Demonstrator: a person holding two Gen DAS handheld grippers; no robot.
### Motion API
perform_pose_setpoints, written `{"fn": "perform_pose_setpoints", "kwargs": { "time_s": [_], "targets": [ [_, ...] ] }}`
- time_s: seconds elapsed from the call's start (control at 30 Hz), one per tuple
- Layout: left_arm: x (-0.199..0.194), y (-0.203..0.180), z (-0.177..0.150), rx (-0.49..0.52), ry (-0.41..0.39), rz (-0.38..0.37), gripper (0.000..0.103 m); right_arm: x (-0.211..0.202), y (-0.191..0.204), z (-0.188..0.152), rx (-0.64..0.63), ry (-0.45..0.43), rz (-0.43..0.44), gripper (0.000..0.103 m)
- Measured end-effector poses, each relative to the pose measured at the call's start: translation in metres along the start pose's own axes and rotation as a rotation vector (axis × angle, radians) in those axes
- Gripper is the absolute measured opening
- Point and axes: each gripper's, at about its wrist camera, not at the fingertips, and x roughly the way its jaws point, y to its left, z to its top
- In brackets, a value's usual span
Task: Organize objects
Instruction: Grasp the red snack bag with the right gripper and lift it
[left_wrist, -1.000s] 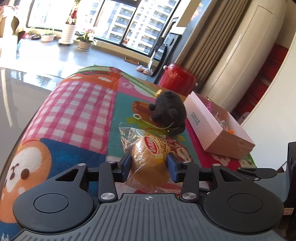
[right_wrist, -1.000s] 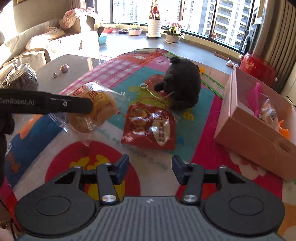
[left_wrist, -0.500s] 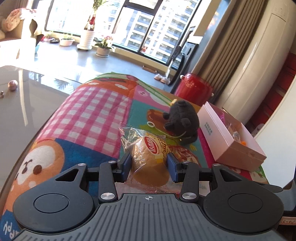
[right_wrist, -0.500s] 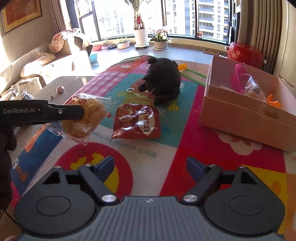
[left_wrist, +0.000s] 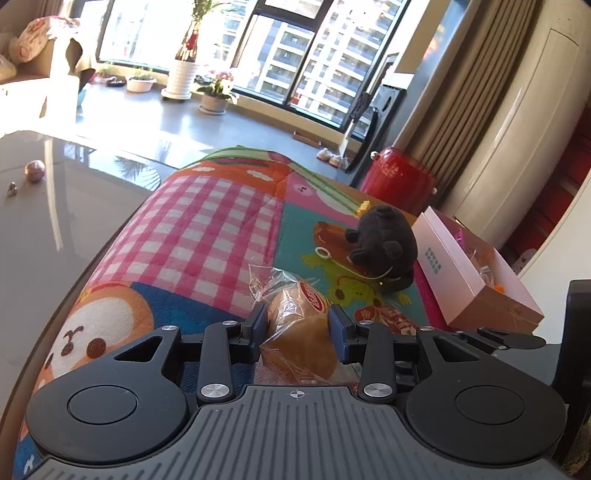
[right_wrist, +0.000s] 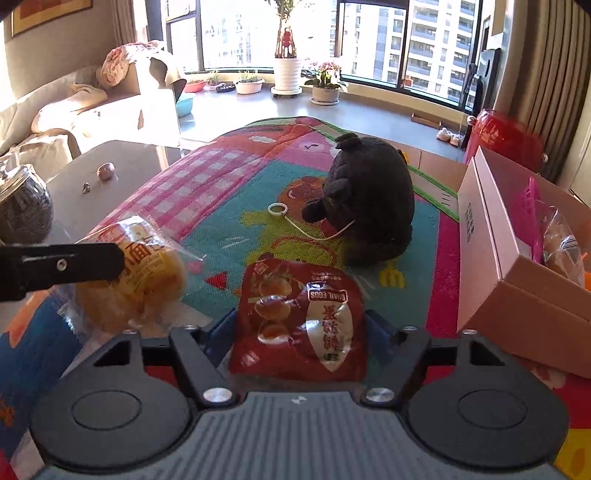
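Note:
My left gripper (left_wrist: 297, 328) is shut on a wrapped bread bun (left_wrist: 301, 328) and holds it above the colourful mat (left_wrist: 207, 229); the bun also shows at the left of the right wrist view (right_wrist: 136, 284). My right gripper (right_wrist: 299, 332) is open wide, its fingers on either side of a red quail-egg packet (right_wrist: 299, 317) that lies on the mat. I cannot tell whether the pads touch it. A black plush toy (right_wrist: 369, 206) sits beyond the packet. An open pink cardboard box (right_wrist: 498, 266) stands at the right with snacks inside.
A grey glossy table (left_wrist: 44, 229) lies left of the mat, with a small pink ball (left_wrist: 34, 170). A glass jar (right_wrist: 22, 206) stands at the far left. A red canister (left_wrist: 399, 181) and curtains are behind the box.
My right gripper has opened wider and moved forward and down, so the red packet now lies between its fingers. My left gripper keeps hold of the bun and has risen slightly.

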Motion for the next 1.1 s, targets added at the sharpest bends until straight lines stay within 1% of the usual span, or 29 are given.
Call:
{"fn": "perform_pose_setpoints", "kwargs": {
  "time_s": [0.17, 0.27, 0.33, 0.37, 0.4, 0.43, 0.47, 0.53, 0.67, 0.73, 0.93, 1.1],
  "targets": [
    [-0.001, -0.013, -0.006, 0.051, 0.018, -0.039, 0.039, -0.03, -0.013, -0.029, -0.025, 0.007, -0.008, 0.073],
    [0.003, -0.024, -0.011, 0.119, 0.054, -0.055, 0.038, -0.049, -0.031, -0.048, -0.024, 0.009, -0.024, 0.073],
    [0.007, -0.033, -0.017, 0.174, 0.068, -0.05, 0.038, -0.058, -0.042, -0.059, -0.02, 0.003, -0.062, 0.082],
    [0.008, -0.037, -0.02, 0.202, 0.059, -0.045, 0.038, -0.061, -0.048, -0.064, -0.008, 0.002, -0.089, 0.092],
    [0.008, -0.041, -0.022, 0.226, 0.052, -0.042, 0.038, -0.063, -0.053, -0.069, 0.012, 0.003, -0.113, 0.099],
    [0.009, -0.045, -0.023, 0.247, 0.049, -0.041, 0.039, -0.065, -0.059, -0.073, 0.035, 0.006, -0.123, 0.102],
    [0.011, -0.048, -0.024, 0.266, 0.054, -0.037, 0.041, -0.066, -0.065, -0.077, 0.063, 0.009, -0.112, 0.103],
    [0.016, -0.052, -0.025, 0.297, 0.068, -0.026, 0.046, -0.068, -0.075, -0.083, 0.12, 0.002, -0.085, 0.103],
    [0.02, -0.05, -0.026, 0.283, 0.068, -0.029, 0.049, -0.068, -0.072, -0.089, 0.154, -0.052, -0.133, 0.103],
    [0.021, -0.047, -0.026, 0.267, 0.068, -0.038, 0.05, -0.066, -0.071, -0.087, 0.177, -0.055, -0.154, 0.103],
    [0.025, -0.041, -0.028, 0.229, 0.061, -0.057, 0.052, -0.061, -0.072, -0.078, 0.172, 0.007, -0.147, 0.103],
    [0.023, -0.042, -0.03, 0.245, 0.057, -0.059, 0.052, -0.066, -0.076, -0.083, 0.121, -0.005, -0.111, 0.103]
  ]
}}
